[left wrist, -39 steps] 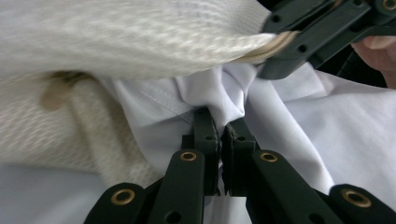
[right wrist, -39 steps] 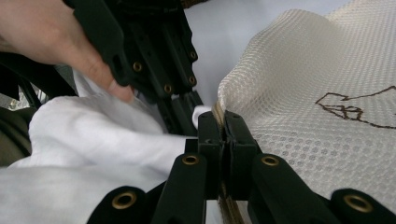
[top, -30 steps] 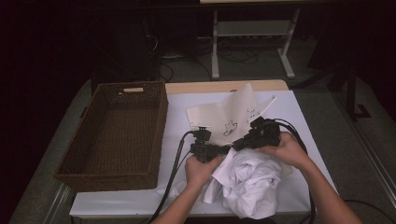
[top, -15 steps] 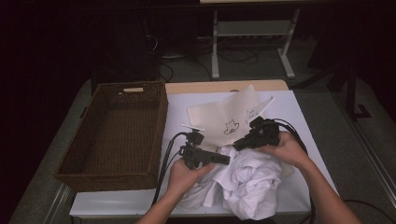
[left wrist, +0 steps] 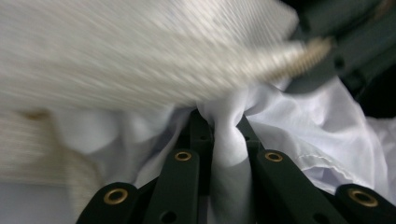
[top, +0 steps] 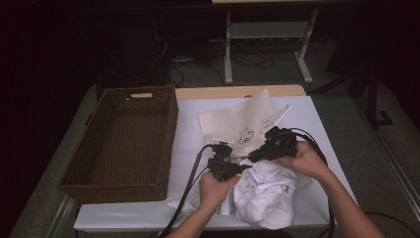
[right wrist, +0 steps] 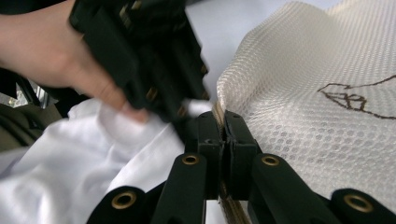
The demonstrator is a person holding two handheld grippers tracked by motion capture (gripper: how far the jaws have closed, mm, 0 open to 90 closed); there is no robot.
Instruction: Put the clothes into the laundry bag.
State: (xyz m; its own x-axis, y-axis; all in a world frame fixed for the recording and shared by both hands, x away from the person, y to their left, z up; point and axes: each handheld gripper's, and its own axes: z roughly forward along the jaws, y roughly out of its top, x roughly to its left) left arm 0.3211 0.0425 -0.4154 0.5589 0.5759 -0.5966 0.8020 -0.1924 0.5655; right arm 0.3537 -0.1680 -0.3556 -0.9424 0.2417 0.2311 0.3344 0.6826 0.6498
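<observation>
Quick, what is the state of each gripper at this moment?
Left gripper: its jaws have just closed, now pinching a fold of the white garment.
Right gripper: shut on the edge of the mesh bag.

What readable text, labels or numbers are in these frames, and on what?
None readable.
Mesh laundry bag: brown line drawings, not letters.
Wicker basket: pale tag on the far rim, too small to tell whether it carries any text.
White garment: no print shows.
</observation>
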